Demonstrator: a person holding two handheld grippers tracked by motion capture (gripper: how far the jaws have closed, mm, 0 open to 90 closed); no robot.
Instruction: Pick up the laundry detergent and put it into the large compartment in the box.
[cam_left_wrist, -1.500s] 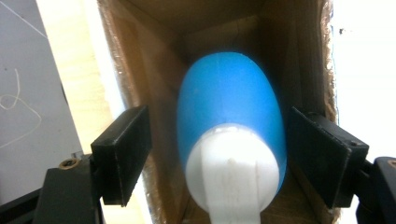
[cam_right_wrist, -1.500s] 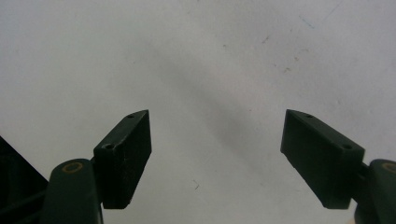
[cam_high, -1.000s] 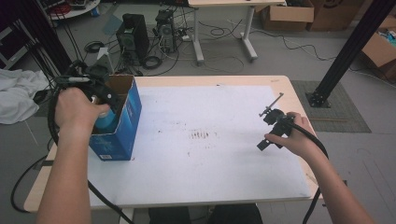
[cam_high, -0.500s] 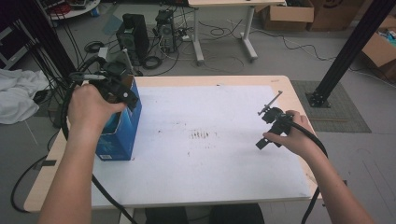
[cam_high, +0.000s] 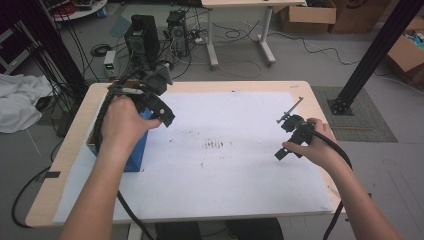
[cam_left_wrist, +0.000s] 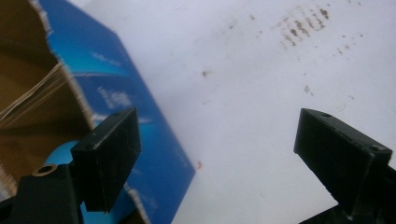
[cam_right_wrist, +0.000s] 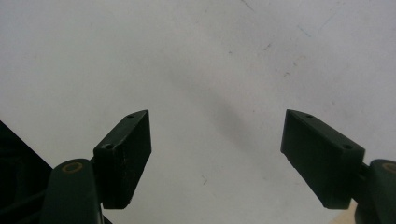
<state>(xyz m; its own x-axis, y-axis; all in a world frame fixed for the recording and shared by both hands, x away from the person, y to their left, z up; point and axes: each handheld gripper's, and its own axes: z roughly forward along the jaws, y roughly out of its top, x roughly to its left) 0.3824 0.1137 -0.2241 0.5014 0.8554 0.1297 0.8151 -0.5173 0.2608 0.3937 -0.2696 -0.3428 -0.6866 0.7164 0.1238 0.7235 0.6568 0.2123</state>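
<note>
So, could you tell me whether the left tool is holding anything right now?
No, the left tool is open, with bare white table cover between its jaws.

We see a grey floor (cam_high: 310, 60) w/ loose cables, a second desk (cam_high: 240, 4) behind, cardboard boxes (cam_high: 310, 12) top right, a black post (cam_high: 372, 55) (angled), white cloth (cam_high: 20, 107) at left.

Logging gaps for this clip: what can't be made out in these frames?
- Blue box contents: high view, the left hand covers its opening; left gripper view, cut off by the edge.
- Left gripper view: a light-blue shape in the box, hidden behind a jaw.
- Brown marks on the white sheet: too small.
</note>
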